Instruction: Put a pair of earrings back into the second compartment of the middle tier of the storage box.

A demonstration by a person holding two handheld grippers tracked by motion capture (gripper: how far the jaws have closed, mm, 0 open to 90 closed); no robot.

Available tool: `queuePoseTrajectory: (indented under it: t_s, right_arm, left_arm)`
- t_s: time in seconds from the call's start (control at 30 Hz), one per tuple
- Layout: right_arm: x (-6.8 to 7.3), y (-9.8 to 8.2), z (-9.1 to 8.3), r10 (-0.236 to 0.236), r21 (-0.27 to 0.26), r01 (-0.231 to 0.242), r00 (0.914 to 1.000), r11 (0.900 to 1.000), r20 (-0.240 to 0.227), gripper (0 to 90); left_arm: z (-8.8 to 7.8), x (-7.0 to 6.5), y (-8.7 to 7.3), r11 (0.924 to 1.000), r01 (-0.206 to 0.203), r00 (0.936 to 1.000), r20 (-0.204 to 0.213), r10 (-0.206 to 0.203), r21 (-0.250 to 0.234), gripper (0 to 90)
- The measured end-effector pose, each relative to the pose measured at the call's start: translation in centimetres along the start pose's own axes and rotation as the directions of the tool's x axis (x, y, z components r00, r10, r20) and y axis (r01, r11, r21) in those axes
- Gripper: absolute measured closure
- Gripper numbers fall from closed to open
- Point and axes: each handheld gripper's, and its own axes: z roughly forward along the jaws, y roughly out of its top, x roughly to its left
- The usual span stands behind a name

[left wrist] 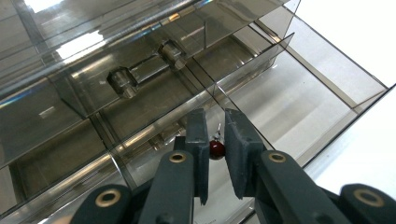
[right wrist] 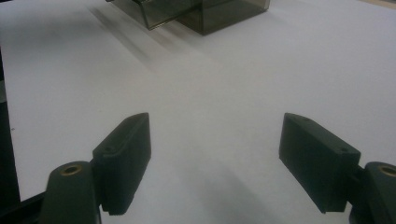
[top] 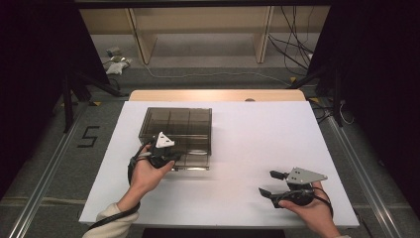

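Smoked transparent plastic forms the compartment box [top: 178, 136], which sits on the white tabletop [top: 247, 148] left of centre, with its front drawer pulled a little toward the person. In the high view, the left tongs [top: 166, 154] are held at the box's near edge, over the pulled-out drawer, presumably so that a small item can be lowered straight into a cell; the left hand [top: 146, 176] grips the tool from behind. The right tongs [top: 272, 182] hang low over bare tabletop at the near right, well apart from the box, and this looks like a parked position that keeps the working area free. In the left gripper view, the left tongs [left wrist: 216, 140] are nearly closed on a small dark-red bead [left wrist: 216, 150] with a thin metal hook at its top; the pads appear to press it from both sides, and it hangs above the drawer's dividers [left wrist: 219, 95]. The narrow grip suits such a small round part, which would otherwise slip out. Which compartment lies directly under the bead cannot be told. In the right gripper view, the right tongs [right wrist: 215, 161] stand wide open with nothing between them, facing across the white tabletop [right wrist: 224, 84] toward the box [right wrist: 196, 11] at the far edge.
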Motion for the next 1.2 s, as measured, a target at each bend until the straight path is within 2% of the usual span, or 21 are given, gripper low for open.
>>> queuePoseTrajectory:
  t_s: [0.7, 0.97, 1.2]
  right_arm:
    - [-0.01, 0.0, 0.0, 0.0, -0.001, 0.0, 1.0, 1.0, 0.0, 26.1]
    - [-0.02, 0.02, -0.01, 0.003, -0.001, -0.003, 1.0, 1.0, 0.0, 26.0]
    - [-0.01, 0.02, -0.03, 0.003, -0.002, -0.003, 1.0, 1.0, 0.001, 26.1]
  left_arm:
    - [0.37, 0.23, -0.26, 0.9998, -0.002, 1.0, -0.009, 0.002, 0.02, 78.6]
    - [0.36, 0.25, -0.25, 0.9998, -0.001, 1.0, -0.009, 0.001, 0.018, 78.1]
    - [-0.19, 0.25, -0.04, 0.9999, 0.004, 0.9999, -0.016, -0.004, -0.01, 73.6]
